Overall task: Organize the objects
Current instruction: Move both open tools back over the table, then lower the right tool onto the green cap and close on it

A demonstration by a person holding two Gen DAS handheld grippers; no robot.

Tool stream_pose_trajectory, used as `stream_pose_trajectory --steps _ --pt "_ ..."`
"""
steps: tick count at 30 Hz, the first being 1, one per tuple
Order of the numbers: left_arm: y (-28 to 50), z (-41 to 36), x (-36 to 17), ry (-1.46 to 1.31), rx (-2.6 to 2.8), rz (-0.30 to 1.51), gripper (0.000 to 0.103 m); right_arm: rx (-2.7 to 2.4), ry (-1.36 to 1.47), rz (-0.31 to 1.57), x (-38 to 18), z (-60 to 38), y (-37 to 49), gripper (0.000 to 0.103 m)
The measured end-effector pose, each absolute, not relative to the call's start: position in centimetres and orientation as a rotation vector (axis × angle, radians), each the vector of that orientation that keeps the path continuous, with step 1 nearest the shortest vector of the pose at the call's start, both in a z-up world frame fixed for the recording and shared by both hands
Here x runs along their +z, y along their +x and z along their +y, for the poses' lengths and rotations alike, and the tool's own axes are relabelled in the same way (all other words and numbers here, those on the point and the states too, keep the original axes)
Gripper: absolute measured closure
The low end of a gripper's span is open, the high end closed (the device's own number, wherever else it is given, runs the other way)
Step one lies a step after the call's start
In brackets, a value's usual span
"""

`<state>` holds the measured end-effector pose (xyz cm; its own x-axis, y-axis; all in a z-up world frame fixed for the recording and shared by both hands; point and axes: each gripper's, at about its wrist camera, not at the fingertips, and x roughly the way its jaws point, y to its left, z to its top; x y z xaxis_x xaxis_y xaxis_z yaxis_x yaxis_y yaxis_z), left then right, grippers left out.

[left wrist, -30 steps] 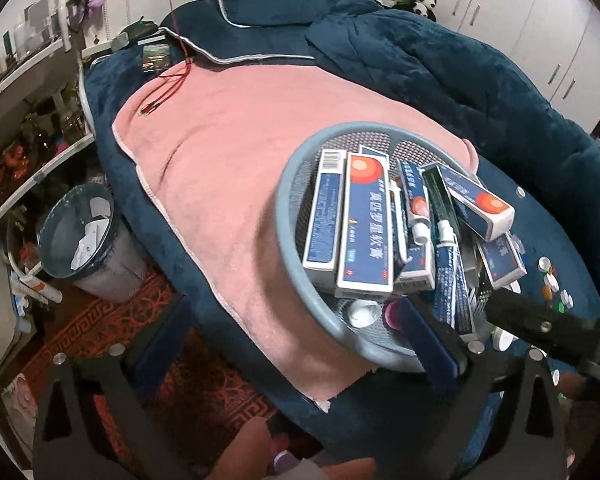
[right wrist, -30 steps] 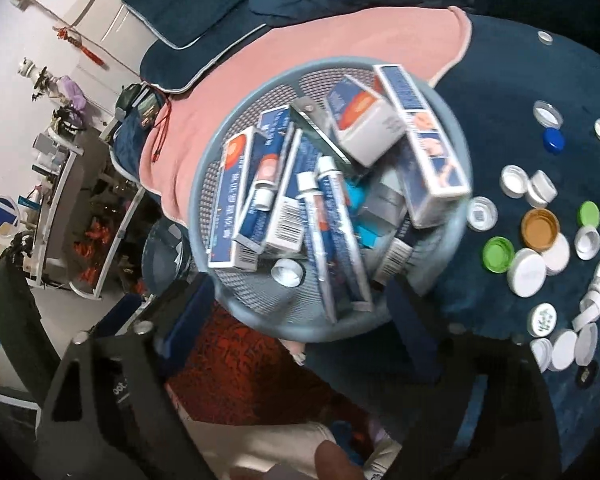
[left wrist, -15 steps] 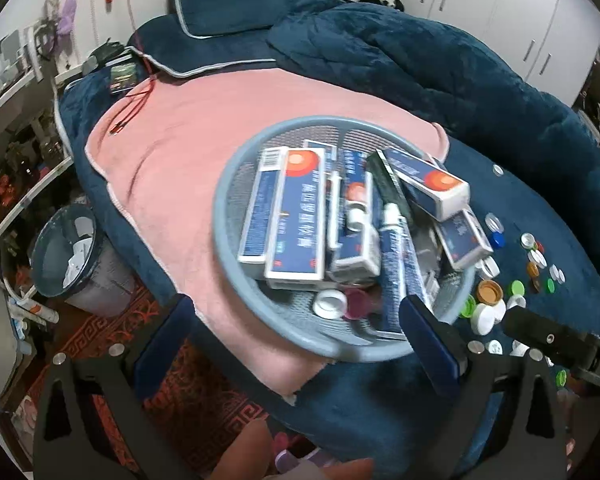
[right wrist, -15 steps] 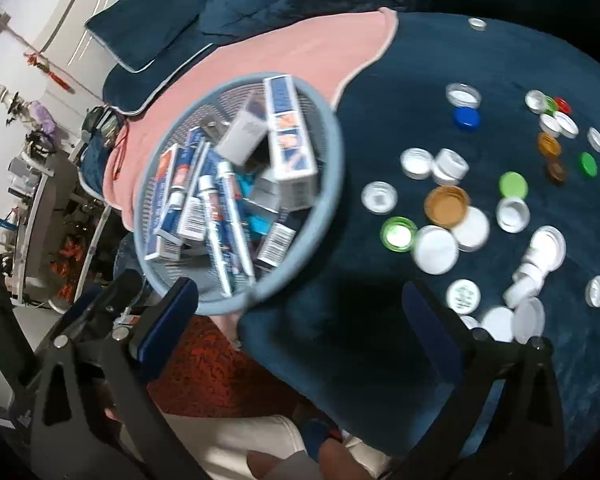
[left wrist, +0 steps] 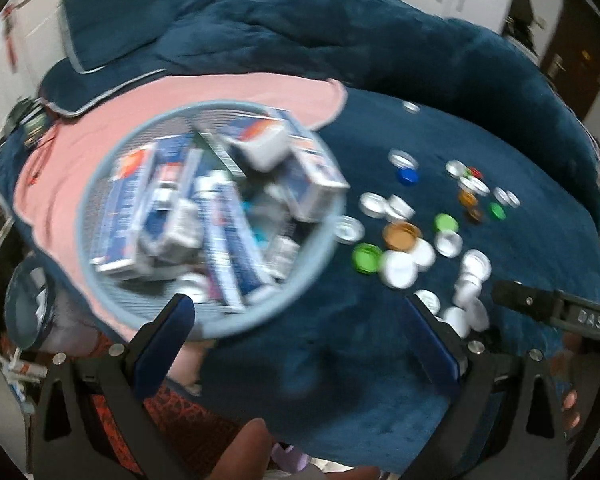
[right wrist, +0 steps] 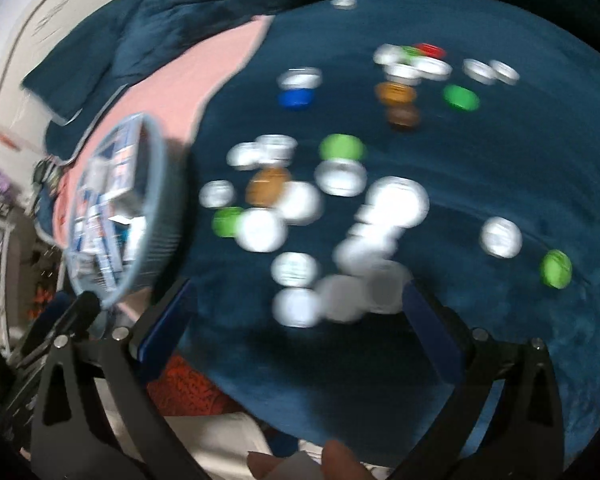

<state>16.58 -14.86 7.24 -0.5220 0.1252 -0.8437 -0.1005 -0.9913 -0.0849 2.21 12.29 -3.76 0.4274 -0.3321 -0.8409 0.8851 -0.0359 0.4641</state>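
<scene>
Both views have swung off the basket toward the caps since the earlier frames; the basket, once centred under both tongs, now sits left in our left view and at the far left edge in our right view. Motion blur is heavy, so fine detail is uncertain.

We record the bed, blue-covered, carrying everything: the basket of boxes and tubes stands partly on the pink towel, and the caps lie scattered on the blue cover to its right.

Our right tongs are spread wide and empty, with the cap cluster directly ahead of the tips, the nearest white ones lying between the fingers. Our left tongs are likewise released, holding nothing, with the caps ahead to their right. We judge the right hand the nearer.
</scene>
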Motion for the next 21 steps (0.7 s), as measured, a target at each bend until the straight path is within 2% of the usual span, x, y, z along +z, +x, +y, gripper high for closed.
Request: stream_pose_trajectory --steps 11,18,21 --pt "16.4 -8.0 2.9 -1.556 2.441 0.063 0.001 -1.339 1.313 0.624 -8.9 13.3 -9.9 0.000" --pt "15.9 -7.1 0.5 -1.640 2.391 0.086 0.001 -1.310 1.417 0.706 -14.1 12.8 -12.4 0.000" --pt "15.6 -7.2 0.3 -1.651 2.387 0.070 0.001 -1.299 1.405 0.697 -14.6 12.9 -12.8 0.000"
